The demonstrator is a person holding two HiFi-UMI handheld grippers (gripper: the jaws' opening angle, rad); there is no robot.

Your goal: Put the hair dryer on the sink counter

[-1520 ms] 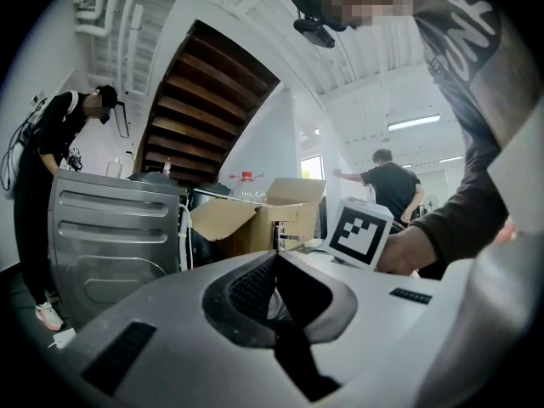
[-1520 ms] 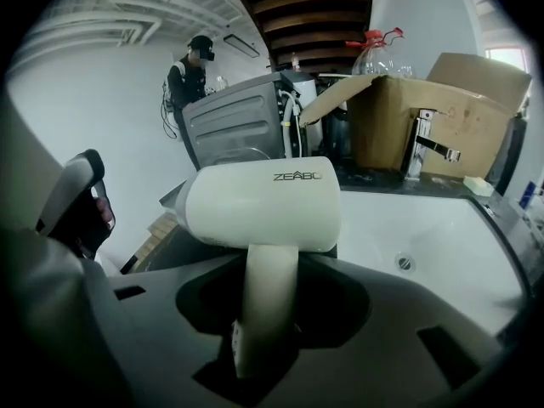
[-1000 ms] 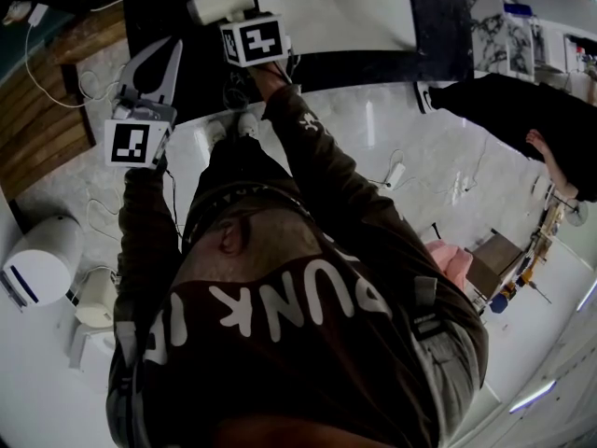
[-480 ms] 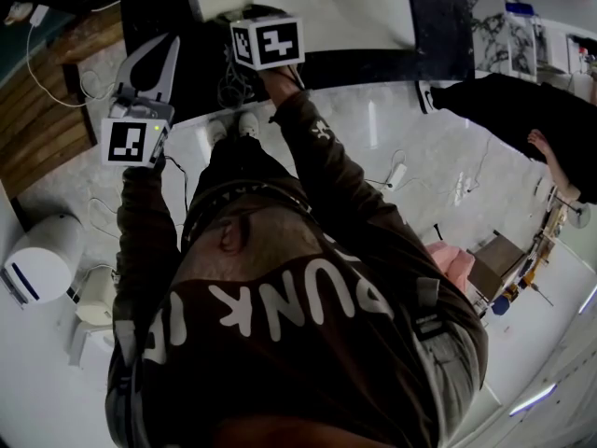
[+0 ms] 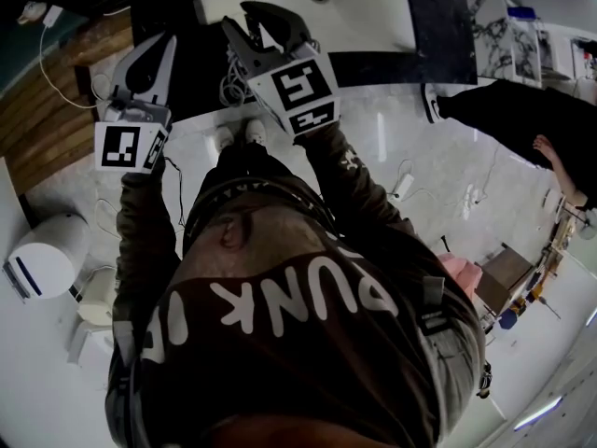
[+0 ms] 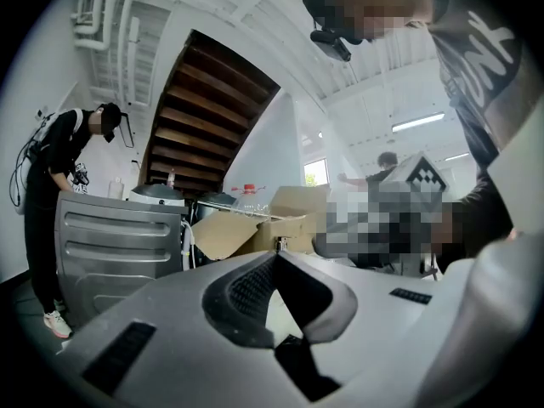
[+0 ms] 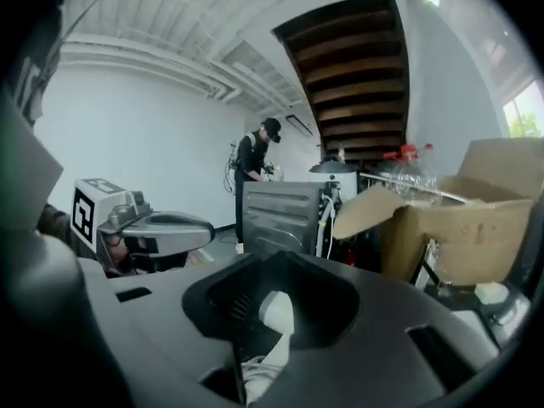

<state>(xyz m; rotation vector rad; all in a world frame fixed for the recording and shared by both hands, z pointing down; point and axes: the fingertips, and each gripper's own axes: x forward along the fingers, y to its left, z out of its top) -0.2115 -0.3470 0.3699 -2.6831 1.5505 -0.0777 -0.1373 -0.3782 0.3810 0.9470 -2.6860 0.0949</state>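
Note:
The white hair dryer (image 5: 222,3) lies on the dark sink counter (image 5: 182,21), just left of the white basin (image 5: 345,12). Its cord (image 5: 229,80) hangs over the counter's front edge. My right gripper (image 5: 266,21), black-jawed, is raised above the counter edge, right of the dryer and off it. Its jaws are closing with nothing gripped. In the right gripper view a white piece (image 7: 276,311) shows through the gap behind the tips (image 7: 274,257). My left gripper (image 5: 165,43), white-jawed, hovers at the counter's left end, shut and empty (image 6: 276,255).
A white round appliance (image 5: 42,255) and loose cables lie on the pale floor at the left. A person in black (image 5: 522,101) stands at the right. A plug block (image 5: 399,177) lies on the floor. Cardboard boxes (image 7: 459,219) and a metal cabinet (image 7: 280,211) stand further off.
My right gripper has come off the hair dryer and pulled back up toward me. The dryer stays on the counter. The left gripper has hardly moved.

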